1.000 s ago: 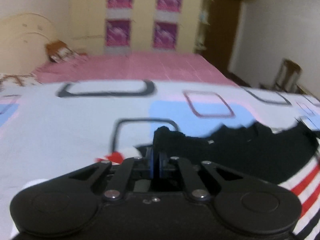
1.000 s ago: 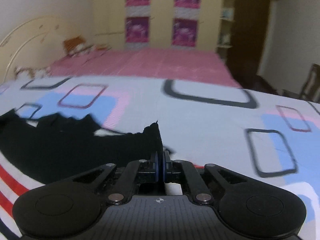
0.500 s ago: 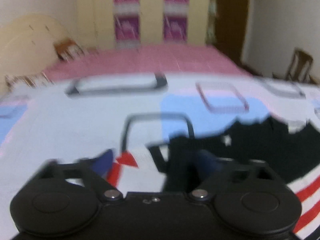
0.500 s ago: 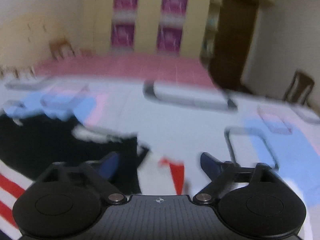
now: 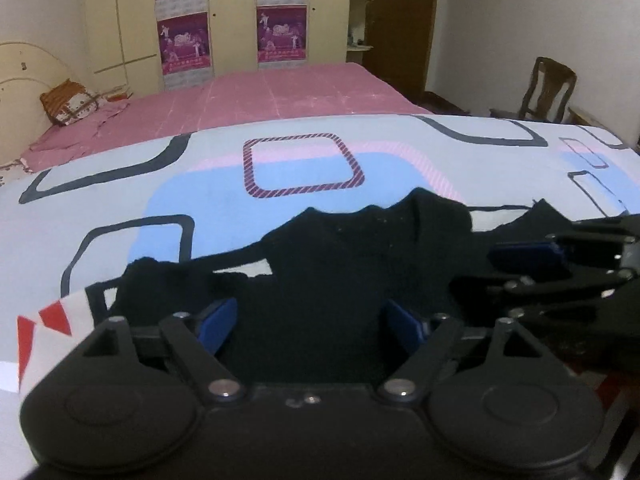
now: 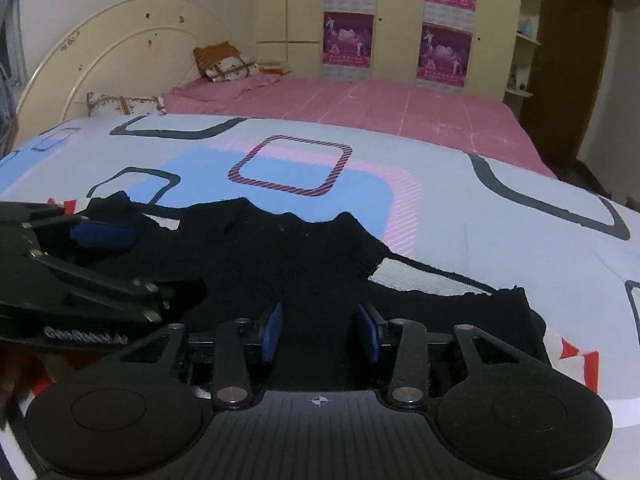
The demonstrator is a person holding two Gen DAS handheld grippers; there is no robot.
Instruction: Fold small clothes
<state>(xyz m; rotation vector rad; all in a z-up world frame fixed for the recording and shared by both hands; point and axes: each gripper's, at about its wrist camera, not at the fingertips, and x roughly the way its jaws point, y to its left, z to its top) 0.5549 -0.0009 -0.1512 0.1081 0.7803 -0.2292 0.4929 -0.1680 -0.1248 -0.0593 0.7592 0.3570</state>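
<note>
Black knit garment (image 5: 344, 264) lies spread on the patterned bed sheet (image 5: 192, 188), near edge, over a red-striped white cloth (image 6: 576, 364): probably light, limp, no stiffness, so pinch an edge or corner. Left gripper (image 5: 308, 326) jaws wide and closing, right gripper (image 6: 320, 330) jaws narrower and closing, both just above the fabric, nothing pinched yet.

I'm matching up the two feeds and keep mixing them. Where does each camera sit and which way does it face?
Left wrist: on the left gripper, jaws closing, angled down over the black knit garment on the patterned bedsheet; right gripper at right edge.
Right wrist: on the right gripper, jaws closing, same downward view; left gripper at left edge.
Shared: garment, sheet, pink bed, poster-covered wardrobe.
</note>
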